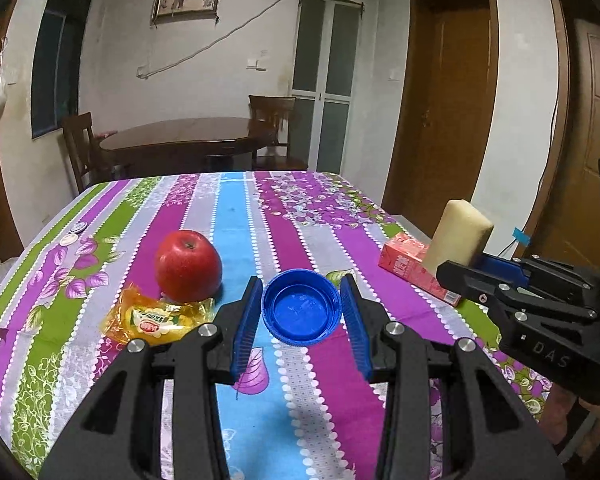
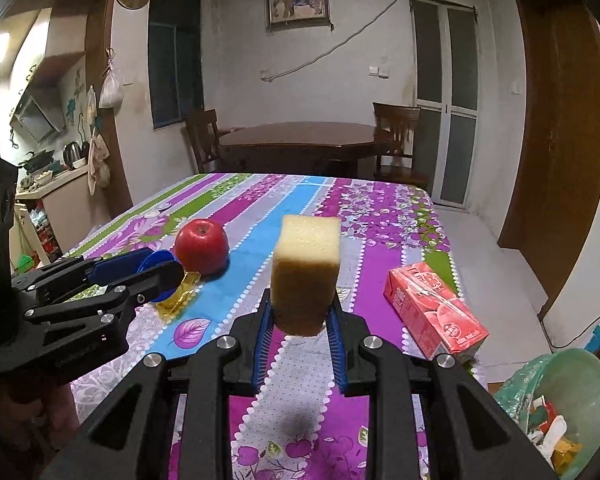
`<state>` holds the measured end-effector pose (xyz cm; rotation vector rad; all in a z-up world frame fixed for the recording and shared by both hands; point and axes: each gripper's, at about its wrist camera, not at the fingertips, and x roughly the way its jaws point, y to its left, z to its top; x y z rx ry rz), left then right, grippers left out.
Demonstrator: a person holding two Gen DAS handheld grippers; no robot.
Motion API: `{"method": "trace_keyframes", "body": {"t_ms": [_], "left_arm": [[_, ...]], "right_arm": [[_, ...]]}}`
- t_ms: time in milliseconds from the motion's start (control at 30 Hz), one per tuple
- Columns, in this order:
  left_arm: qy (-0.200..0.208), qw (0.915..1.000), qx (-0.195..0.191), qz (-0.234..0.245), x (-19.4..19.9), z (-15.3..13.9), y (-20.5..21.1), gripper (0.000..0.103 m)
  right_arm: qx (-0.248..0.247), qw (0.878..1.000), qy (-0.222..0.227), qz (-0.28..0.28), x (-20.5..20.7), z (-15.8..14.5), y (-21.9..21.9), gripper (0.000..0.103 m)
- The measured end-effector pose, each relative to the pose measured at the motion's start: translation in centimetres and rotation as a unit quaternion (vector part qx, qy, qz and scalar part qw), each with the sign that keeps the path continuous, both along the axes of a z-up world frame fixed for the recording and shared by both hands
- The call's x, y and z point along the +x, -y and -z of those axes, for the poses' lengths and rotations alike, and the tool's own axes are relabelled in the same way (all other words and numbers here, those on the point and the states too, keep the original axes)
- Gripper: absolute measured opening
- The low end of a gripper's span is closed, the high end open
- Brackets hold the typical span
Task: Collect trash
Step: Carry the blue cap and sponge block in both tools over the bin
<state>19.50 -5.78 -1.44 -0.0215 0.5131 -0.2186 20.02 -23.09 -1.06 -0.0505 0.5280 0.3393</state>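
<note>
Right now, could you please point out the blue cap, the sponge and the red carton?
blue cap [image 1: 301,308]: left wrist view, inner floor of cap.
sponge [image 2: 305,272]: right wrist view, front face.
red carton [image 2: 432,308]: right wrist view, top face.

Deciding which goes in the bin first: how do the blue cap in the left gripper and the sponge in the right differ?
The blue cap is a round, shallow, rigid-looking piece, open side toward the camera; the sponge is a tall yellowish block standing upright. The cap sits low between the fingers; the sponge rises well above them. Both are held off the tablecloth.
</note>
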Motion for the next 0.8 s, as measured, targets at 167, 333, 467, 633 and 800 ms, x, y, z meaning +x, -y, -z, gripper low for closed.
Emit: {"method": "trace_keyframes", "body": {"t_ms": [167,333,467,633,800], "left_arm": [[0.002,0.9999,0.002,0.011,0.2,-0.3,1.0,0.039],[0.007,0.9994,0.007,0.033,0.4,-0.8,3.2,0.039],[0.007,0.9984,0.010,0.056,0.6,-0.9,5.5,0.039],[0.004,0.9955,0.013,0.094,0.7,-0.9,9.5,0.039],[0.005,0.9914,0.014,0.130,0.8,-1.4,13.5,0.039]], "right_arm": [[-0.003,1.000,0.005,0.010,-0.4,-0.6,0.9,0.026],[-0.005,1.000,0.008,0.028,-0.9,-1.5,3.3,0.026],[-0.011,0.999,0.010,0.052,-1.7,-2.2,6.1,0.026],[-0.017,0.996,0.008,0.084,-2.8,-2.6,10.3,0.026],[-0.021,0.993,0.003,0.117,-3.9,-2.8,15.0,0.027]]}}
